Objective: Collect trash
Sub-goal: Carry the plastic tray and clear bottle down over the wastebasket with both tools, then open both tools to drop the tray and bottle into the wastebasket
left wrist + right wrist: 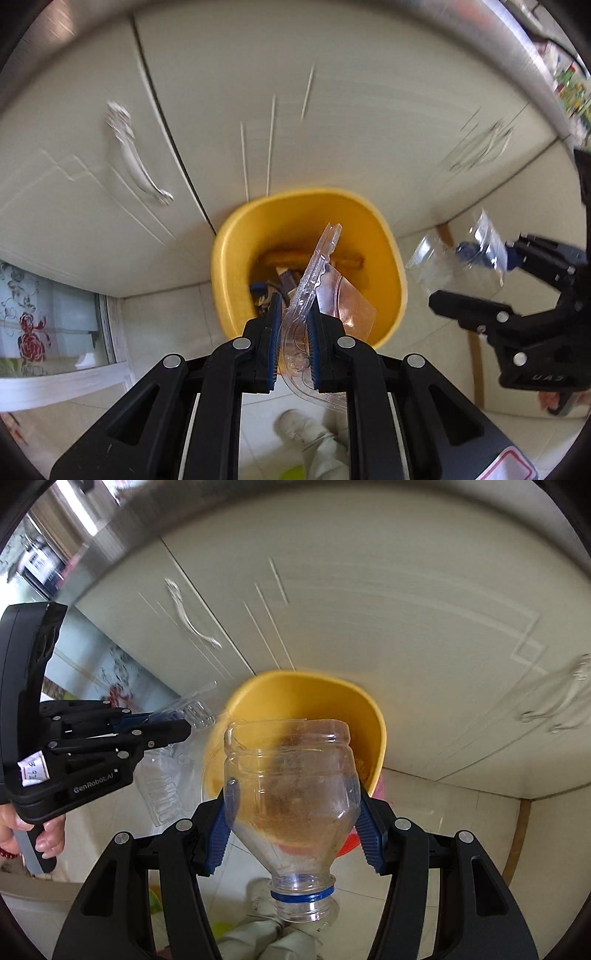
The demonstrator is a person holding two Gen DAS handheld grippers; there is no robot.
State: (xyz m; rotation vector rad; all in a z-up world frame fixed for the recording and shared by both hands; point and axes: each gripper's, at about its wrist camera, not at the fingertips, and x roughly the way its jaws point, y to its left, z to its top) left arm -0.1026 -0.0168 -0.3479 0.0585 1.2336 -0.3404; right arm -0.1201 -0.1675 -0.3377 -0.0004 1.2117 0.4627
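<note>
The left gripper [291,325], low in the frame's centre, has its fingers clamped on a clear plastic tray [314,273] right above the yellow bin [229,258]. The right gripper [293,823] pinches a cut plastic bottle [291,794], neck down (likely aimed to drop) over the bin's rim.

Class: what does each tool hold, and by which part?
Left tool: clear plastic tray, pinched at its edge. Right tool: cut plastic bottle, gripped around its body.

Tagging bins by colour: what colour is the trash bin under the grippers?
Yellow; the trash bin shows best in the left wrist view.
</note>
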